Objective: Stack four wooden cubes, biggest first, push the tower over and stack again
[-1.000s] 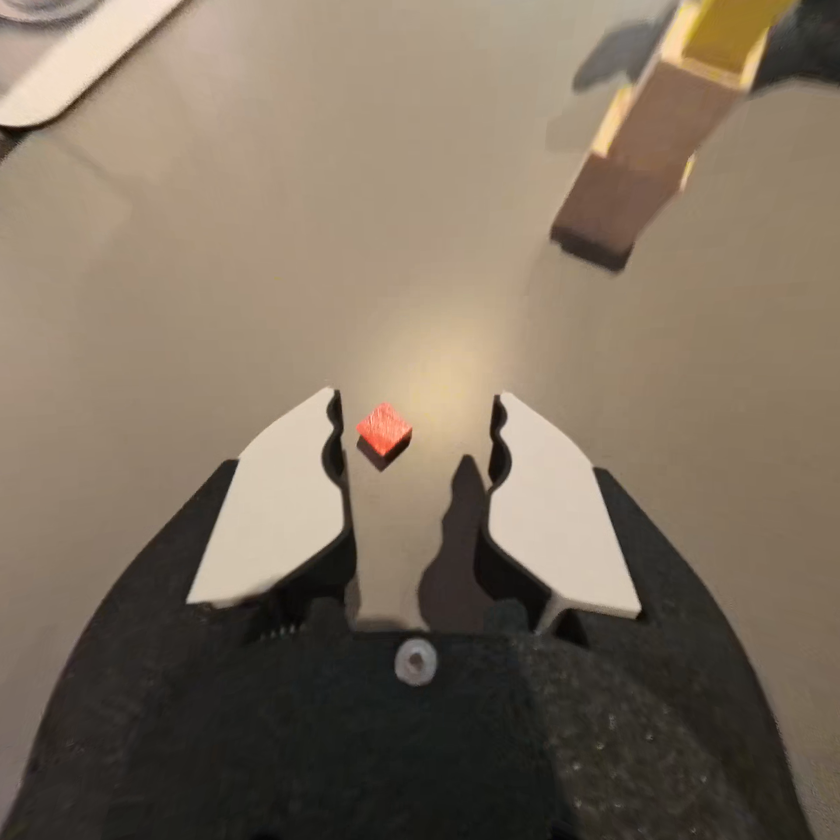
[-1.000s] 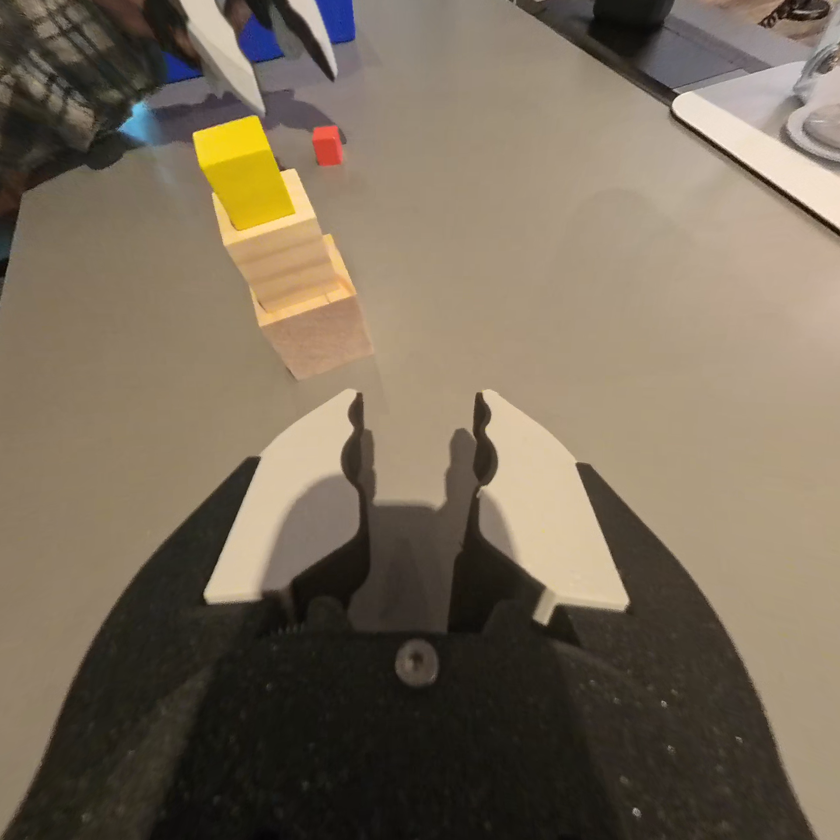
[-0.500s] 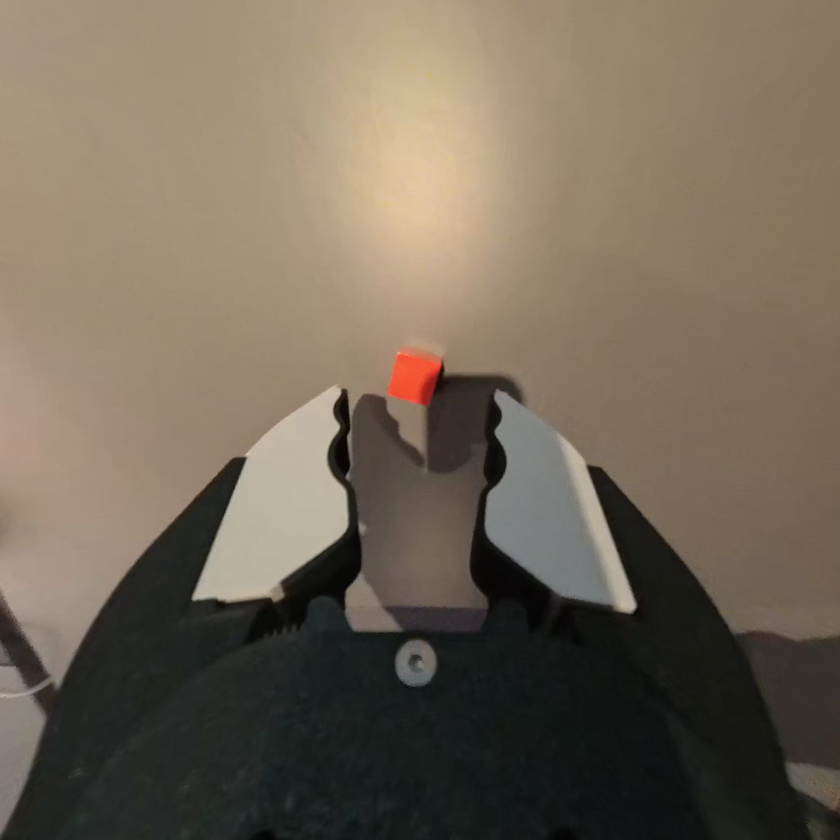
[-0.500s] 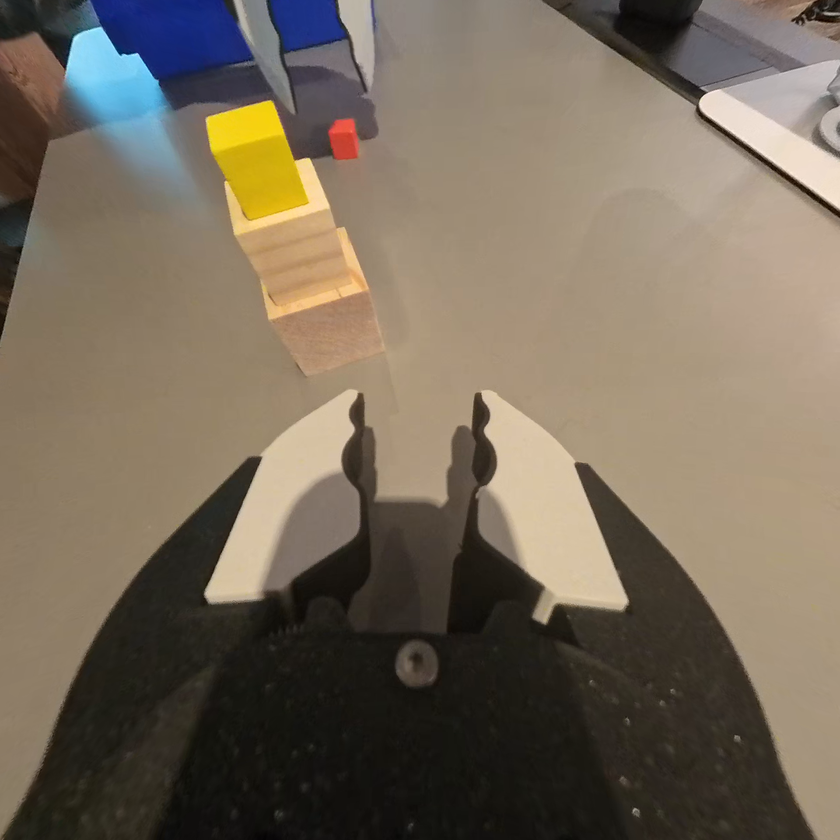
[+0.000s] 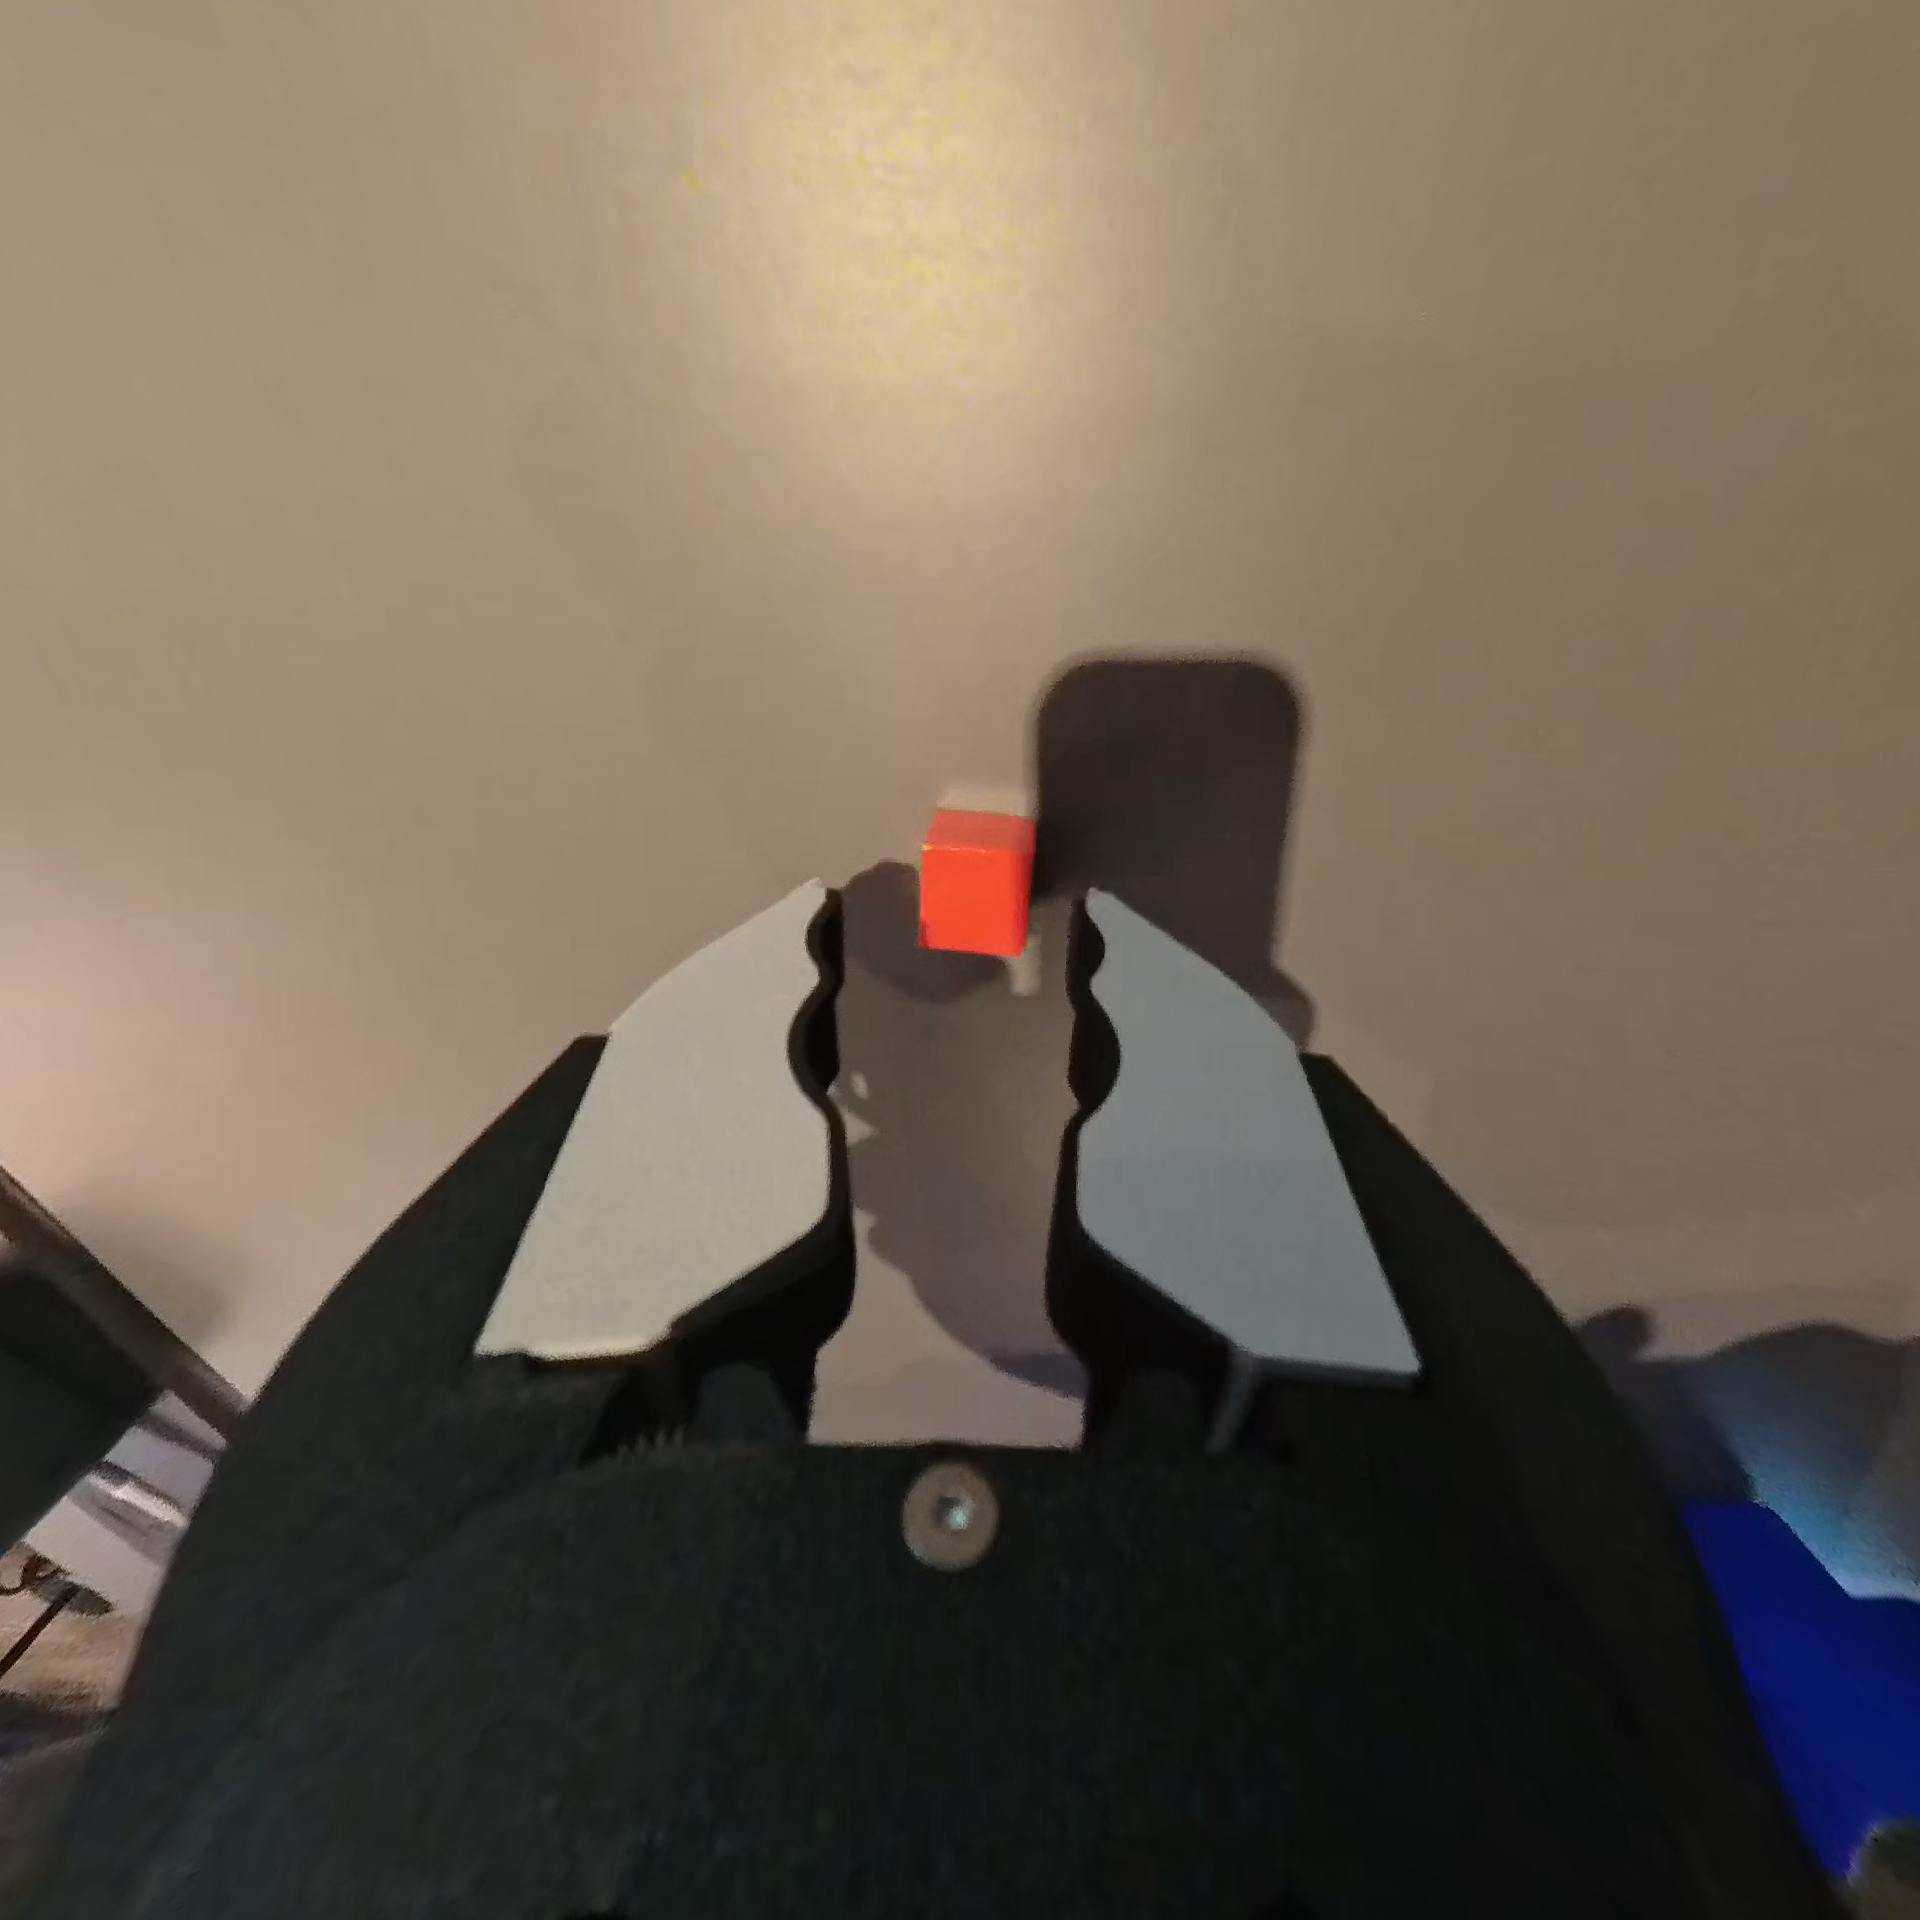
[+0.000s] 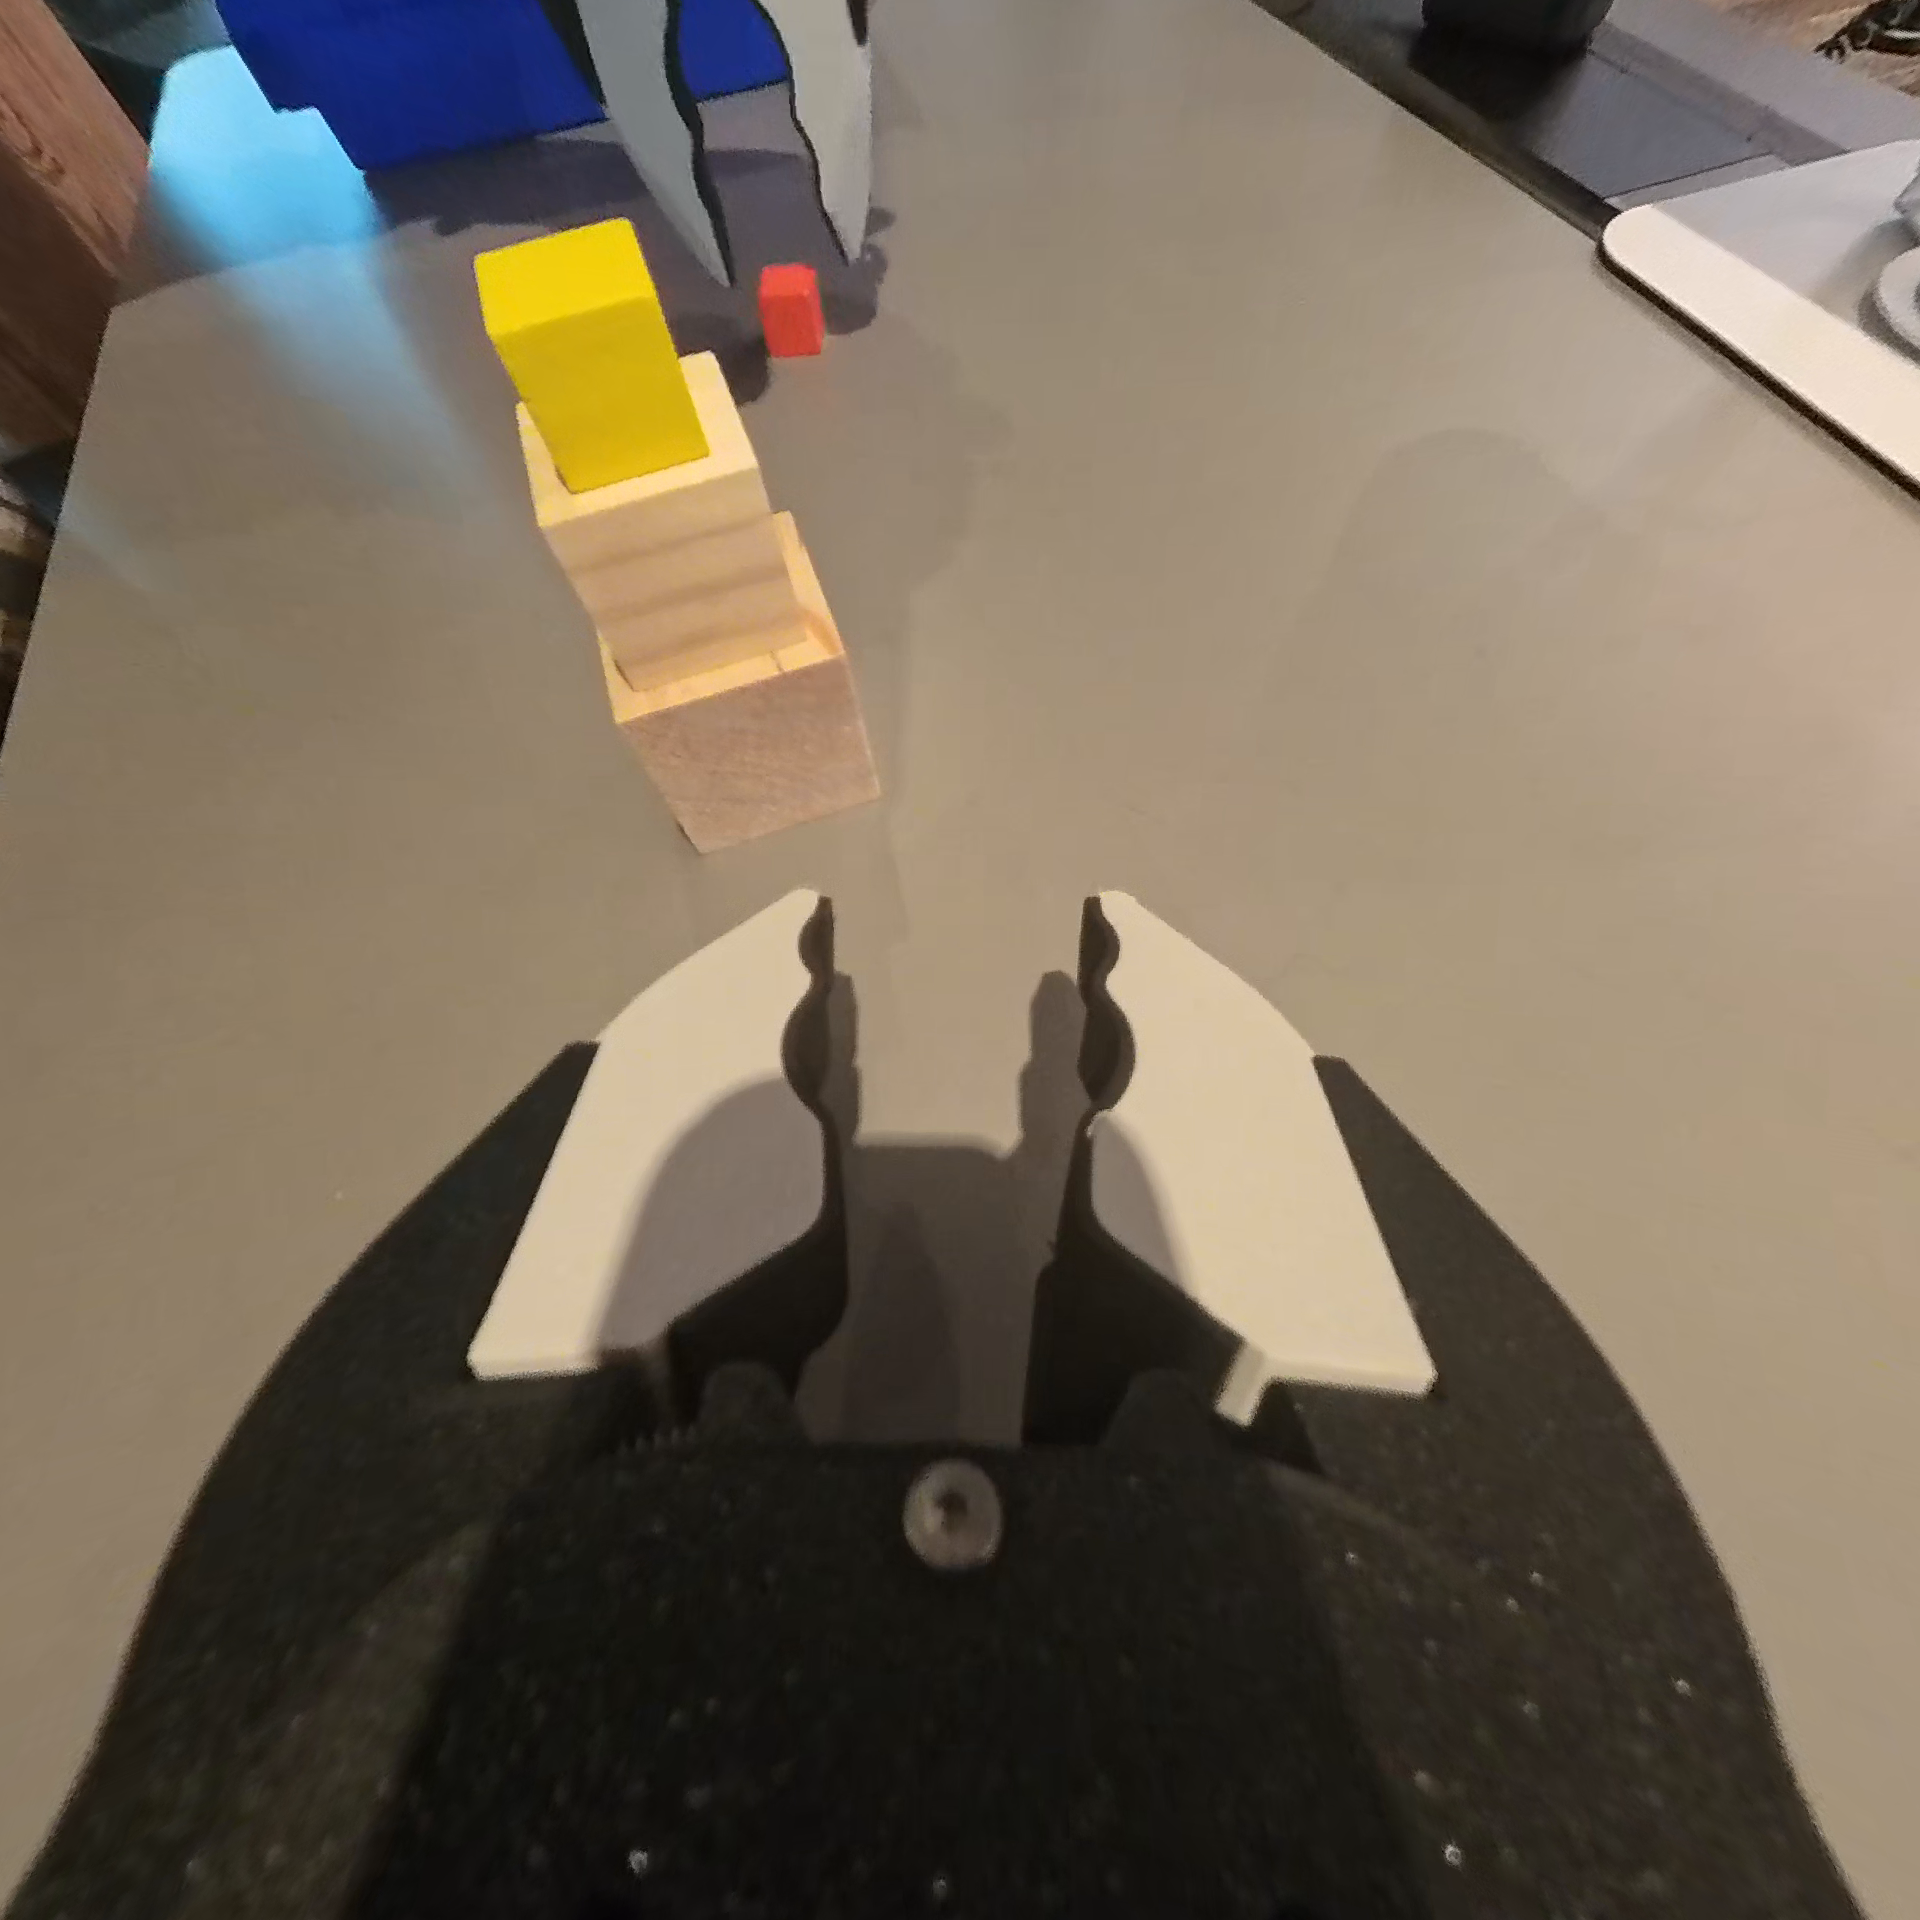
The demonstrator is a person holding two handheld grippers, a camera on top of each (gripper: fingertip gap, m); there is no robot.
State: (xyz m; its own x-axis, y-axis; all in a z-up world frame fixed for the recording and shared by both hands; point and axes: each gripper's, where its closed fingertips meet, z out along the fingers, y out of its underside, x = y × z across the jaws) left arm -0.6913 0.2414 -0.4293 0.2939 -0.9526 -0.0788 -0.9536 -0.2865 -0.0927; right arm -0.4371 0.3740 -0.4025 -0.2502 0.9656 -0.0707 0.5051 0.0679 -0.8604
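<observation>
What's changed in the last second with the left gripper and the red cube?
The left gripper swung away from the tower and came down toward the red cube, squaring up so the cube now sits just ahead of its open fingers, not gripped. The three-block stack with the yellow block on top, the cube's spot on the table, and the open right gripper stayed put.

- Blue object (image 6: 488,83): cut off by the top edge in the right wrist view; only a corner (image 5: 1829,1704) shows in the left wrist view
- Left gripper (image 6: 784,234): body out of frame above, only two fingers visible
- White tray (image 6: 1766,312): cropped at the right edge
- Left wrist view: lower-left items blurred, unidentifiable
- Stack: far sides hidden
</observation>
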